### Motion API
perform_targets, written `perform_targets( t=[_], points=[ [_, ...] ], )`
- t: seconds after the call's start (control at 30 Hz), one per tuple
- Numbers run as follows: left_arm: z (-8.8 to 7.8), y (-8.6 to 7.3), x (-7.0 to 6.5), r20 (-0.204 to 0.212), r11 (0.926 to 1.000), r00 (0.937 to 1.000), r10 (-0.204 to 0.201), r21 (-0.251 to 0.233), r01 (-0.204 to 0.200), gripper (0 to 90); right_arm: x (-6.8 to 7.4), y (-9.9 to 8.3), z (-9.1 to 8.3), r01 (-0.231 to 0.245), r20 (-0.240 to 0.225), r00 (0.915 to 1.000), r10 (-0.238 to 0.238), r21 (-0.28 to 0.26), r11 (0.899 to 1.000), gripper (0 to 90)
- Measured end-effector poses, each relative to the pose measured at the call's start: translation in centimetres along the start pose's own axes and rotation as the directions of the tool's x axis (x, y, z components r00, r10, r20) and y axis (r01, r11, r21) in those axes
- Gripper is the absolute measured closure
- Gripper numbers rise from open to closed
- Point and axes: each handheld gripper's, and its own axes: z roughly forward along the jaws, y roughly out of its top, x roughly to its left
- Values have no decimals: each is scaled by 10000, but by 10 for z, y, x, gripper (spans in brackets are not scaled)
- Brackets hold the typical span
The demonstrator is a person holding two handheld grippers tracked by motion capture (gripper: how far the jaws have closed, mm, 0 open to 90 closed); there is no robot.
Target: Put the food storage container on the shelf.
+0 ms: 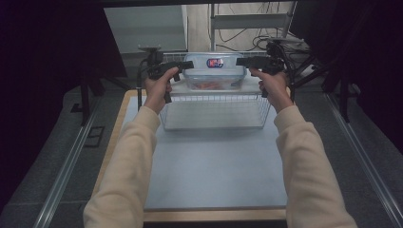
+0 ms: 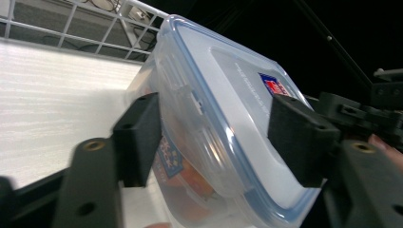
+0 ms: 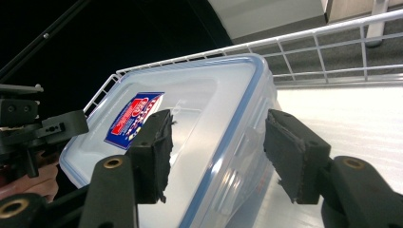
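Observation:
A clear plastic food box (image 1: 215,66) with a blue-rimmed lid and a red and blue sticker rests tilted in a white wire basket (image 1: 214,111) at the table's far side. Something orange (image 1: 206,85) lies inside it. My left gripper (image 1: 187,65) is at the box's left end and my right gripper (image 1: 242,61) at its right end. In the left gripper view the jaws (image 2: 218,133) straddle the box's (image 2: 228,85) end, standing apart and not pressing on it. In the right gripper view the jaws (image 3: 223,152) likewise stand off either side of the lid's rim (image 3: 247,109).
The basket stands on a pale board (image 1: 214,166) with a wooden edge. Metal rails (image 1: 66,166) run along both sides of the table. Black stands and cables (image 1: 304,66) crowd the back right, and dark curtains hang on both sides.

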Motion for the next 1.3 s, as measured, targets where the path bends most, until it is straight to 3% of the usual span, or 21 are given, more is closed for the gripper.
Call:
perform_targets(
  t=[0.1,0.2,0.37,0.5,0.57,0.7,0.87,1.0,1.1,1.2,1.3],
  points=[
    [-2,1,-1,-82,9994,9999,137,-307,-139,295,2,-2,-5,169,121,9998,-165,-284,9995,396],
    [-12,1,-9,-425,9942,9965,722,-765,-753,264,4,-4,-13,383,-95,9992,-388,-491,9981,390],
    [-29,-5,-19,-603,9870,9892,1333,-829,-1380,248,8,-14,-29,947,-452,9942,-976,-626,9935,363],
    [-43,-20,-25,-942,9783,9756,1986,-417,-2031,251,8,-28,-46,1557,-741,9842,-1607,-695,9854,353],
    [-49,-32,-29,-738,9744,9722,2221,-197,-2241,250,7,-36,-54,1760,-901,9792,-1816,-668,9821,353],
    [-61,-52,-37,-815,9603,9569,2788,107,-2789,252,8,-55,-69,2340,-1072,9650,-2394,-608,9703,351],
    [-74,-85,-43,-247,9533,9544,2975,624,-2956,250,8,-78,-78,2693,-1212,9547,-2718,-373,9623,347],
    [-77,-112,-45,-28,9409,9456,3252,1004,-3233,250,4,-100,-82,2760,-1519,9495,-2744,-107,9611,342],
    [-78,-126,-42,143,9414,9479,3182,1132,-3177,251,0,-119,-83,2676,-1764,9490,-2612,129,9634,340],
    [-80,-146,-36,127,9336,9429,3329,1357,-3315,252,-5,-138,-83,2628,-1897,9489,-2522,328,9643,338],
    [-83,-170,-25,291,9344,9474,3188,1577,-3193,255,-13,-164,-82,2683,-2016,9472,-2494,718,9607,330]
  ],
)
